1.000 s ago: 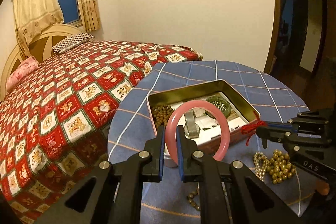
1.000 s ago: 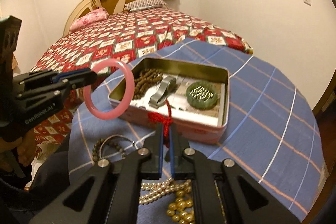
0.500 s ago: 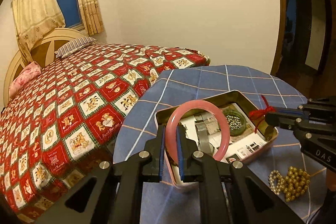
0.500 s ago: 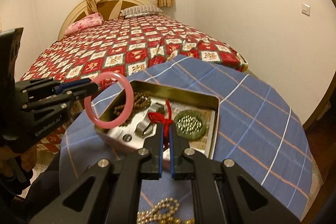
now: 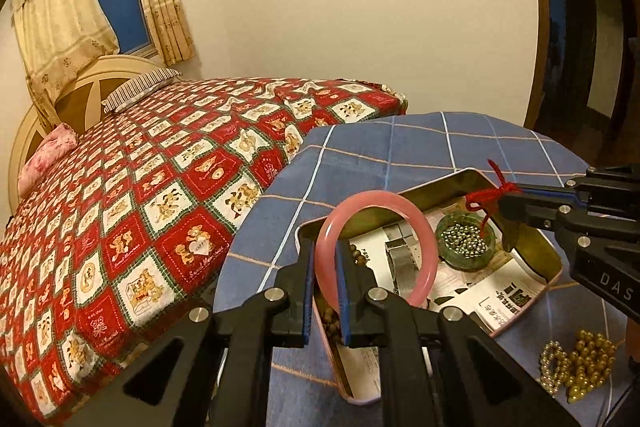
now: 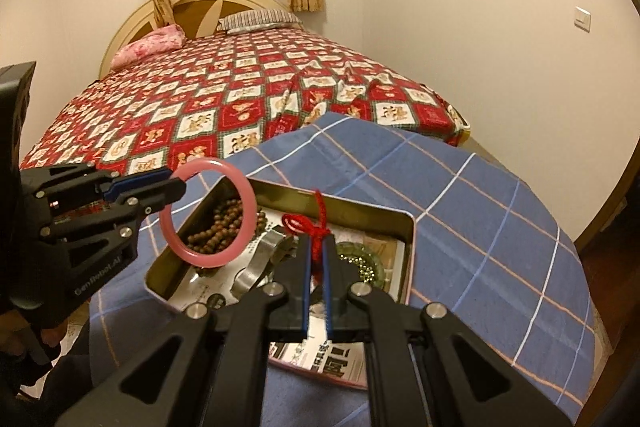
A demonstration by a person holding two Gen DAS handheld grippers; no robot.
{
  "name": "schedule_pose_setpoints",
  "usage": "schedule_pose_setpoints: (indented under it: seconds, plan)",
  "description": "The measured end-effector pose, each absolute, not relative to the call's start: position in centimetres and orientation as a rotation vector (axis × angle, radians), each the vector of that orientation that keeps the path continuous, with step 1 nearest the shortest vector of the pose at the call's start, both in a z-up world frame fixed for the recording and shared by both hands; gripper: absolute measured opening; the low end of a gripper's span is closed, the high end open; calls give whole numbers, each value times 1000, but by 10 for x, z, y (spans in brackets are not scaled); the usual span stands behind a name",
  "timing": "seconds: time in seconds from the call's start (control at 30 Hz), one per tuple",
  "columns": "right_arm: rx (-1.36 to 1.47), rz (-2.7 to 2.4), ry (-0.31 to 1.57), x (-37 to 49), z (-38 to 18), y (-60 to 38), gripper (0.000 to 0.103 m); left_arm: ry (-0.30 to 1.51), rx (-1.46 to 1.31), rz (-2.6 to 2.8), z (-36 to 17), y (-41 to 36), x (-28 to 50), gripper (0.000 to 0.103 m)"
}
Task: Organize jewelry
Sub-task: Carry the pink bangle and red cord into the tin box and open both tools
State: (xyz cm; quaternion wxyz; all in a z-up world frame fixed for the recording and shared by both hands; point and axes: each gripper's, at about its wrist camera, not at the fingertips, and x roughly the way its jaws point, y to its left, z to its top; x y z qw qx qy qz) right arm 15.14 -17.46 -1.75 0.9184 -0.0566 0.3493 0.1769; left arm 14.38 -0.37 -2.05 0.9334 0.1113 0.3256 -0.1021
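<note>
The left gripper (image 5: pixel 325 269) has its blue-padded jaws closed narrowly on the rim of a smooth pink ring-shaped bangle (image 5: pixel 416 227), which stands upright above the near left end of a shallow rectangular metal tin (image 5: pixel 554 269) with a pink outer wall. The right gripper (image 6: pixel 317 259) is pinched tight on a knotted red cord (image 6: pixel 316 223), held above the middle of the same tin. Inside the tin, on printed paper lining, lie a strand of brown wooden beads (image 6: pixel 218 223) at the left end, a silver metal band (image 6: pixel 256 269) near the centre, and a round green dish (image 5: pixel 466 241) filled with small silvery balls toward the right. The tin sits on a round table covered with a blue checked cloth (image 6: pixel 472 211). To the right of the tin in the left wrist view, a heap of gold-coloured bead jewellery (image 5: pixel 576 365) rests on the cloth. Behind the table stands a bed with a red patchwork quilt (image 5: pixel 132 195).
</note>
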Motion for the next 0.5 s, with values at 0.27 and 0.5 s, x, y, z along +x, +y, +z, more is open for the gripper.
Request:
schedule_pose_setpoints:
  seconds: [0.27,0.5]
  plan:
    - [-121,349,748,160,-30,-177,7,691,241,-201,-29,-8,156,10]
    - [-120,336,767,168,-37,-180,7,707,252,-199,-35,-11,162,10]
